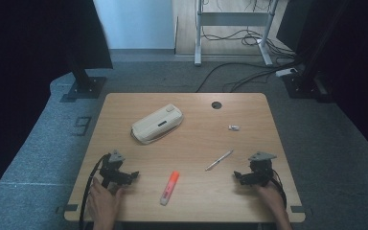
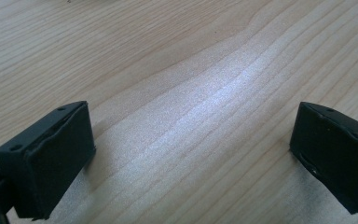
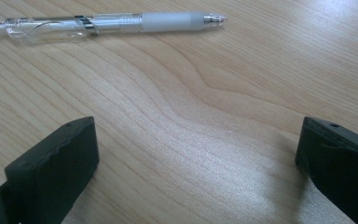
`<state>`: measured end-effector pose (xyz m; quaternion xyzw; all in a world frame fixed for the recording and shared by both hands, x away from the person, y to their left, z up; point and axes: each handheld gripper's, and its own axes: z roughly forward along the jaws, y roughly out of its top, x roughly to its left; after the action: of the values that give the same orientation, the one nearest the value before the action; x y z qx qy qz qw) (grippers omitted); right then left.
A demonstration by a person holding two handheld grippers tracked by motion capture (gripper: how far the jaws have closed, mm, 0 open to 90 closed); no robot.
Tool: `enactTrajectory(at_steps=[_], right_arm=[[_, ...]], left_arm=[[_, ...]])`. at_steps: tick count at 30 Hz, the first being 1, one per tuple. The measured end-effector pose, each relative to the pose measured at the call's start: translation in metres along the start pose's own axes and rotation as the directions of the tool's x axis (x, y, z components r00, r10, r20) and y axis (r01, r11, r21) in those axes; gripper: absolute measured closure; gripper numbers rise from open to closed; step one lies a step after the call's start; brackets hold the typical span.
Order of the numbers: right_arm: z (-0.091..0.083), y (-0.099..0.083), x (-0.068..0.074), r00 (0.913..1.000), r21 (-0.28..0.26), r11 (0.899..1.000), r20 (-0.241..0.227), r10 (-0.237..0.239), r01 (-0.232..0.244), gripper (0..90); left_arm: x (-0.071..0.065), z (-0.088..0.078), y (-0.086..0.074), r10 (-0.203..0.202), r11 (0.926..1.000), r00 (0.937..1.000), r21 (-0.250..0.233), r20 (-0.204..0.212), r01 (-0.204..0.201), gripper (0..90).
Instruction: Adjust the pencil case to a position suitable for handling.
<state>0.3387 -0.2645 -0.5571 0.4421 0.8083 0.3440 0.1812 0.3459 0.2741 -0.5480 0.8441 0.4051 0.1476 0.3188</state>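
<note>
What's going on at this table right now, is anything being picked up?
Nothing is held yet. A person rests a left hand-held gripper and a right hand-held gripper on the wooden table, both with jaws wide open and empty. Between them lie an orange highlighter and a clear pen; the right gripper view has the pen just ahead of its jaws. A cream pencil case and a small white item lie farther back.

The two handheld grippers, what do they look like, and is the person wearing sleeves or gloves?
Both the left gripper and the right gripper are black, each topped by a grey three-cornered plate. A black cable trails from each back toward the person. Close up, the jaws are blocky matte black pads with small holes near their top edges. The person's hands and forearms are bare: no gloves or sleeves visible.
</note>
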Motion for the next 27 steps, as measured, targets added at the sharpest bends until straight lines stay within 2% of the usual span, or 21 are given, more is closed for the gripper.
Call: enactTrajectory(at_steps=[2, 5, 7, 11, 27], right_arm=[[0.000, 0.000, 0.000, 1.0000, 0.000, 1.000, 0.000, 0.000, 0.000, 0.0], [0.000, 0.000, 0.000, 1.0000, 0.000, 1.000, 0.000, 0.000, 0.000, 0.0], [0.000, 0.000, 0.000, 1.0000, 0.000, 1.000, 0.000, 0.000, 0.000, 0.0], [0.000, 0.001, 0.000, 1.0000, 0.002, 1.000, 0.001, 0.002, -0.002, 0.0], [0.001, 0.001, 0.000, 1.0000, 0.001, 1.000, 0.003, 0.003, -0.003, 0.0]], left_arm=[[0.000, 0.000, 0.000, -0.003, 1.0000, 1.0000, 0.000, -0.004, 0.003, 0.0], [0.003, 0.006, 0.007, -0.060, 0.9982, 0.9969, -0.002, -0.051, 0.059, 0.0], [0.002, 0.010, 0.012, -0.081, 0.9967, 0.9943, -0.003, -0.070, 0.081, 0.0], [0.000, 0.012, 0.014, -0.069, 0.9976, 0.9959, -0.003, -0.059, 0.069, 0.0], [-0.001, 0.012, 0.014, -0.078, 0.9969, 0.9947, -0.005, -0.066, 0.078, 0.0]])
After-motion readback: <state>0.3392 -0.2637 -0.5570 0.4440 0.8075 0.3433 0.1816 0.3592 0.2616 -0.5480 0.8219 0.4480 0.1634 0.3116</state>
